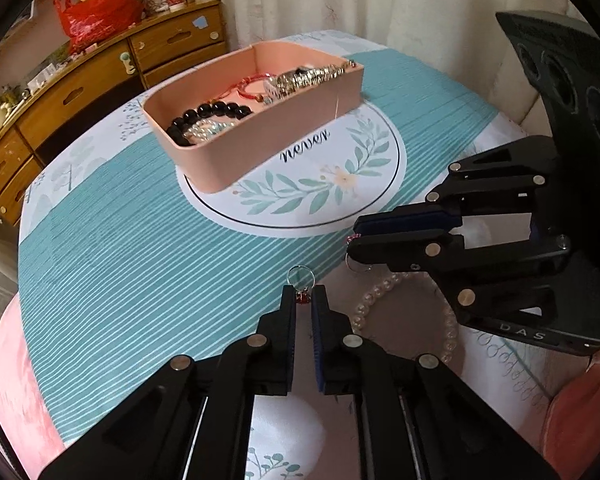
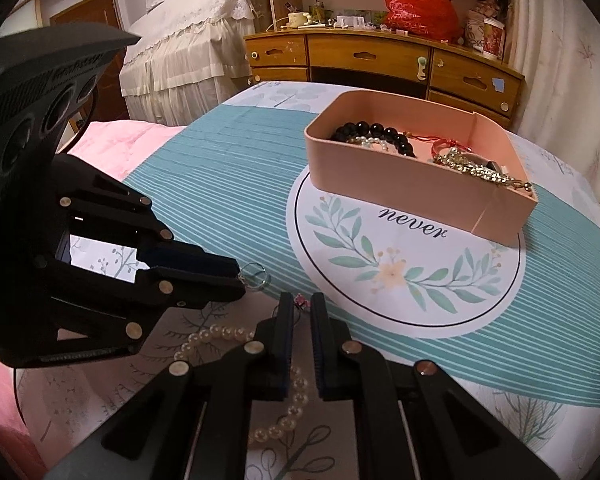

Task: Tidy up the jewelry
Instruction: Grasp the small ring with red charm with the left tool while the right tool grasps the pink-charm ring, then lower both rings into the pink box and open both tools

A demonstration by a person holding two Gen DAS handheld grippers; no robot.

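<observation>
The pink box (image 1: 260, 148) with bracelets sits at twelve o'clock. The pearl bracelet (image 1: 380, 292) lies near both grippers. The left gripper (image 1: 302, 294) pinches a red-stone ring (image 1: 301, 280); the right gripper (image 2: 301, 300) pinches a pink-stone ring (image 2: 300, 301).

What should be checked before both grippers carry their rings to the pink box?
1. Left gripper shut on the red-stone ring: ok.
2. Right gripper shut on the pink-stone ring: ok, though only a little of it shows.
3. Grips secure enough to lift: cannot tell; each ring is held at the fingertips only.
4. Pink box open, with bare floor left: ok.
5. Path across the tablecloth to the box free: ok.
6. Pearl bracelet clear of both grippers: cannot tell; it lies under the right gripper.
</observation>
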